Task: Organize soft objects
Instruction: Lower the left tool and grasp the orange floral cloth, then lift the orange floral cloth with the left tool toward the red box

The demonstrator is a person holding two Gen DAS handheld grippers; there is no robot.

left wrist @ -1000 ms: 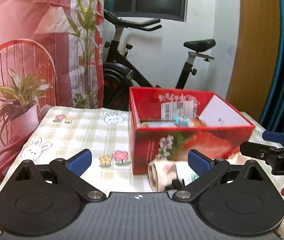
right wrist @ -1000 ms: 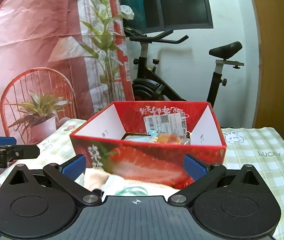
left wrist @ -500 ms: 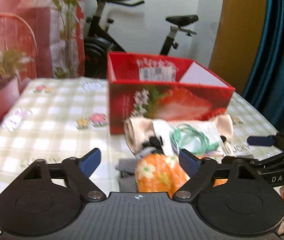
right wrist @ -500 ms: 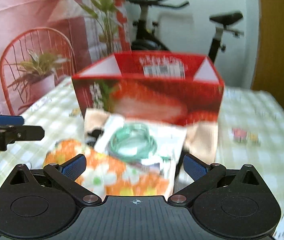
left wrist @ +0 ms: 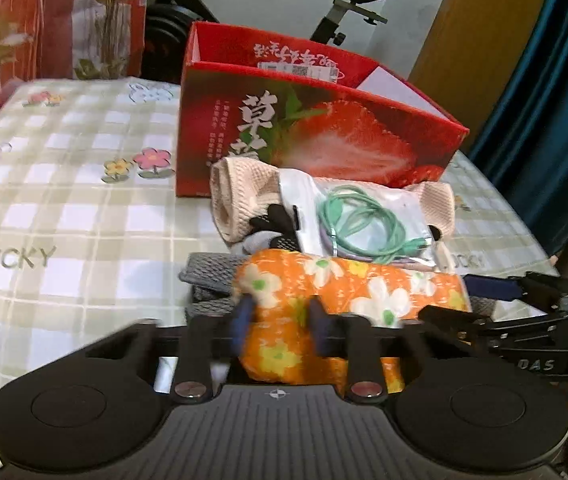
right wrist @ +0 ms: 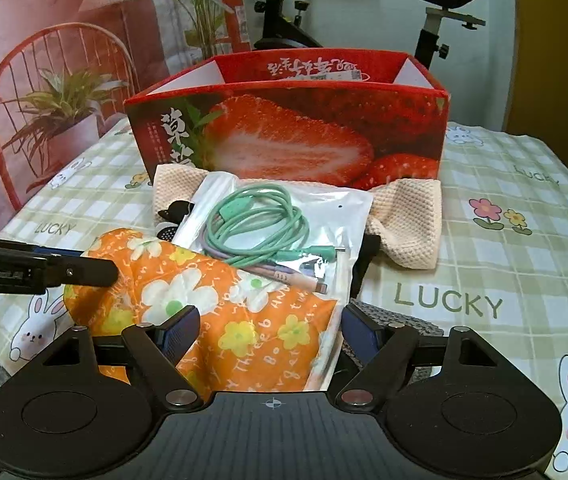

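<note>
An orange floral cloth (left wrist: 348,292) (right wrist: 203,300) lies at the front of a pile on the checked table. My left gripper (left wrist: 279,316) is at the cloth's left end; its jaws are closing and the blue pads pinch the fabric. My right gripper (right wrist: 269,330) straddles the cloth's right end. Its jaws are closing, still wide, with the cloth and a bag edge between them. A plastic bag with a green cable (right wrist: 275,232) rests on the cloth and on a beige waffle towel (right wrist: 408,220). A grey cloth (left wrist: 211,272) lies underneath.
A red strawberry box (right wrist: 284,136) stands open just behind the pile. The checked tablecloth (left wrist: 63,220) stretches bare to the left. An exercise bike (right wrist: 440,20) and a plant backdrop stand behind the table, and a blue curtain (left wrist: 544,120) hangs at the right.
Both grippers have sunk and tipped down onto the pile. The left jaws went from wide apart to pinched on the orange cloth. The right jaws narrowed a little around its other end.
</note>
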